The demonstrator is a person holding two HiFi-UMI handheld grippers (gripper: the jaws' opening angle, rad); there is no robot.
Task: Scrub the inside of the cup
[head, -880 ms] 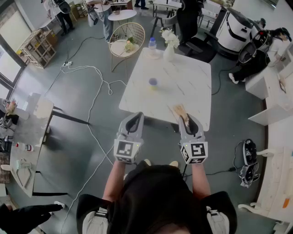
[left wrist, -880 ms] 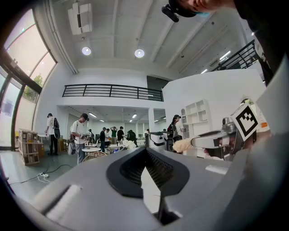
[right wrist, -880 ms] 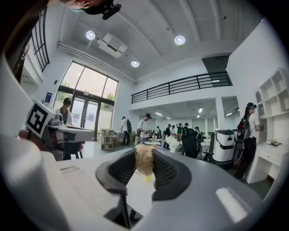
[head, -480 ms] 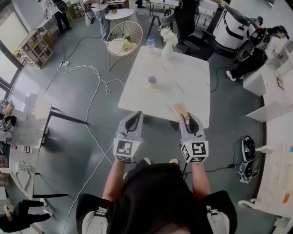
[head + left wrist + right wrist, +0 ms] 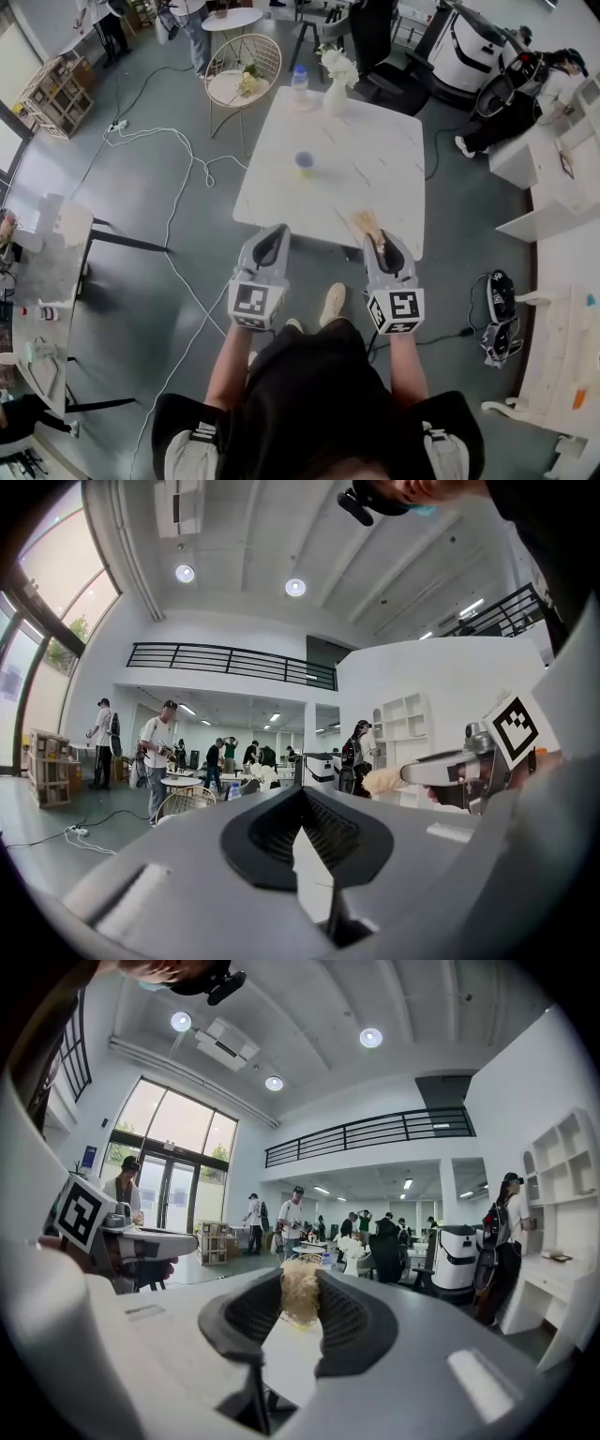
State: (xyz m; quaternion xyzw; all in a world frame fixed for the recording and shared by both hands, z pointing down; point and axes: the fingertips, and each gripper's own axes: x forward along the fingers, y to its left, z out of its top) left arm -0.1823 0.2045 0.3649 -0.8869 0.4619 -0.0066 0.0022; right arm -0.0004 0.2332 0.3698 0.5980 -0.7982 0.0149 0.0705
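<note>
Cup (image 5: 305, 162) stands on the table (image 5: 375, 178); left gripper (image 5: 278, 231) fingers together, right gripper (image 5: 379, 236) fingers clamping a tan brush (image 5: 300, 1290).

No words, brand names or numbers can be read in any view. The only printed marks are coded ones. A black-and-white left marker (image 5: 249, 302) sits on the cube at the back of the left gripper (image 5: 276, 236), and a similar right marker (image 5: 405, 308) sits on the cube of the right gripper (image 5: 380, 240). Each is a block pattern inside a black frame on white, not lettering. Each gripper view also catches the other gripper's marker side-on near its edge. A small blue sign (image 5: 87, 1156) on the wall beside the tall windows is too small to read.
</note>
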